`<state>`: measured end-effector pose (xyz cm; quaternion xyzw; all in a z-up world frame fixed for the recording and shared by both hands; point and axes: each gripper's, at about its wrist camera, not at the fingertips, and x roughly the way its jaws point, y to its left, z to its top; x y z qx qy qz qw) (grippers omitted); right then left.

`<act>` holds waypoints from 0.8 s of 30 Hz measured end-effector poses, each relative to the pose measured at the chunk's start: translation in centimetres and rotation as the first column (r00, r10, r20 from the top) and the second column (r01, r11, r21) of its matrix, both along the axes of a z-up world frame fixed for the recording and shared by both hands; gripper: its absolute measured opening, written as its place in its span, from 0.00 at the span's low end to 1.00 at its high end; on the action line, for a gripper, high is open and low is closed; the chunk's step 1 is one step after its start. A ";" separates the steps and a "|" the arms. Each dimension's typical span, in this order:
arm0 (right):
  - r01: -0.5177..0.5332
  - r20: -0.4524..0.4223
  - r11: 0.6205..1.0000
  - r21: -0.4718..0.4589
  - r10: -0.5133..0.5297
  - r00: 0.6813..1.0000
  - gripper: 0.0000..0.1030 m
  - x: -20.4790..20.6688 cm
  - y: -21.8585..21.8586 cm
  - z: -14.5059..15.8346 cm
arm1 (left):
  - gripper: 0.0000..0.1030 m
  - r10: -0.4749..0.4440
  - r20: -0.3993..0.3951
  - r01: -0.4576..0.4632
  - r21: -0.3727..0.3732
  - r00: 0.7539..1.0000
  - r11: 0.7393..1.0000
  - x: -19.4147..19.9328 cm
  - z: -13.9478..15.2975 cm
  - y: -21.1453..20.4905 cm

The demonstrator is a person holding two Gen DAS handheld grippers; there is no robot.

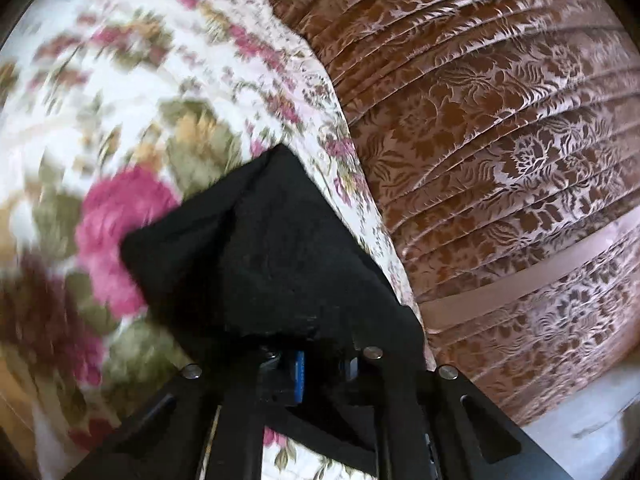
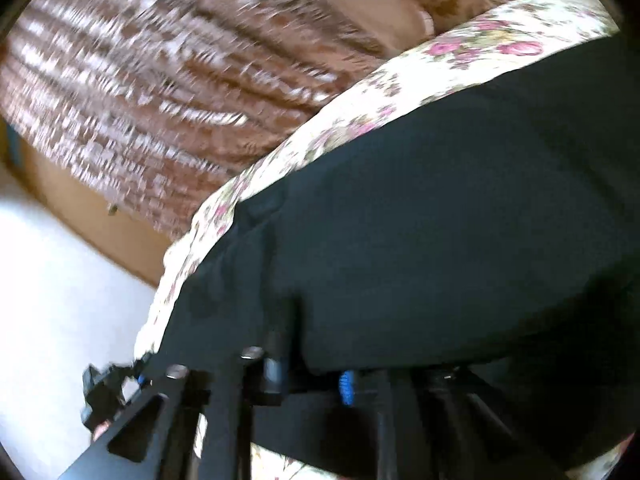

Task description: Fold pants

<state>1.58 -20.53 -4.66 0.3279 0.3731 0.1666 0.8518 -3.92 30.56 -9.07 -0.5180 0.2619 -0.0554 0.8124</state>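
In the left wrist view the left hand-held gripper (image 1: 304,356) sits at six o'clock, its jaws clenched on a corner of the black pants (image 1: 256,248). That corner rises as a peaked fold toward twelve o'clock from the fingertips, so the cloth lies directly ahead of this gripper and drapes back over it. Under it lies the floral bedspread (image 1: 132,92), filling the view from nine to eleven o'clock, blurred by motion. The bedspread's edge runs from about twelve o'clock down to five o'clock; beyond it, from one to four o'clock, hangs the brown patterned bed skirt (image 1: 500,128), so the bed drops away just beside the held corner.

In the right wrist view the right hand-held gripper (image 2: 308,376) is likewise clamped on the pants (image 2: 420,220), whose broad dark body spreads from the fingertips toward two and three o'clock. The long axis appears to run that way, along the bed edge. A narrow strip of bedspread (image 2: 460,64) shows past the cloth from one o'clock to eight o'clock, then the skirt (image 2: 160,92) at ten o'clock and pale floor (image 2: 60,300) at eight.

Both grippers are on the garment, so neither is nearer. Open room probably lies inward across the bedspread; the bed edge limits any outward move.
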 end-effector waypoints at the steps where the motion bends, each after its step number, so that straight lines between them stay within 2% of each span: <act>1: 0.015 0.001 1.000 0.008 -0.015 1.000 0.08 0.3 -0.6 0.3 | 0.07 -0.005 0.022 0.005 -0.001 1.000 1.000 0.0 0.4 0.2; 4: -0.002 0.066 1.000 0.028 0.000 0.998 0.07 0.2 -0.9 2.2 | 0.07 0.009 0.100 -0.018 0.089 0.995 0.996 -1.2 2.8 0.7; 6: -0.041 0.145 0.998 -0.056 0.049 0.988 0.08 -1.0 0.2 4.2 | 0.07 0.020 0.120 -0.033 0.110 0.993 0.993 -1.9 3.2 1.4; 8: -0.095 0.174 0.987 -0.133 0.118 0.978 0.08 -2.2 1.4 4.8 | 0.07 0.044 0.072 -0.052 0.113 0.996 0.992 -2.1 2.1 2.2; 11: -0.105 0.130 0.976 -0.190 0.131 0.983 0.08 -2.6 2.3 3.3 | 0.07 0.048 -0.024 -0.045 0.106 0.999 0.993 -1.9 -0.6 2.2; 13: -0.097 0.070 0.978 -0.187 0.111 0.991 0.08 -2.5 2.1 1.3 | 0.07 0.039 -0.076 -0.026 0.158 0.996 0.987 -1.7 -1.9 1.6; 15: -0.097 0.042 0.981 -0.170 0.105 0.994 0.08 -2.3 2.1 0.0 | 0.08 0.034 -0.070 -0.019 0.209 0.997 0.978 -1.6 -1.9 1.1; 17: -0.098 0.050 0.979 -0.179 0.108 0.993 0.08 -2.3 2.0 -0.3 | 0.09 0.040 -0.070 -0.022 0.240 0.997 0.971 -1.6 -1.6 0.8; 20: -0.112 0.047 0.977 -0.184 0.123 0.991 0.11 -2.1 2.2 -0.2 | 0.18 0.044 -0.071 -0.025 0.253 0.996 0.967 -1.8 -1.4 0.7; 21: -0.114 0.044 0.979 -0.171 0.123 0.991 0.12 -2.2 2.0 -0.3 | 0.26 0.050 -0.070 -0.031 0.257 0.996 0.966 -2.0 -1.1 0.7; 22: -0.117 0.040 0.981 -0.155 0.124 0.991 0.13 -2.1 1.9 -0.3 | 0.38 0.066 -0.063 -0.047 0.263 0.996 0.964 -2.1 -0.6 0.7; 24: -0.125 0.029 0.983 -0.136 0.130 0.991 0.18 -2.3 1.4 -0.2 | 0.49 0.115 -0.025 -0.104 0.275 0.993 0.956 -2.9 0.6 0.9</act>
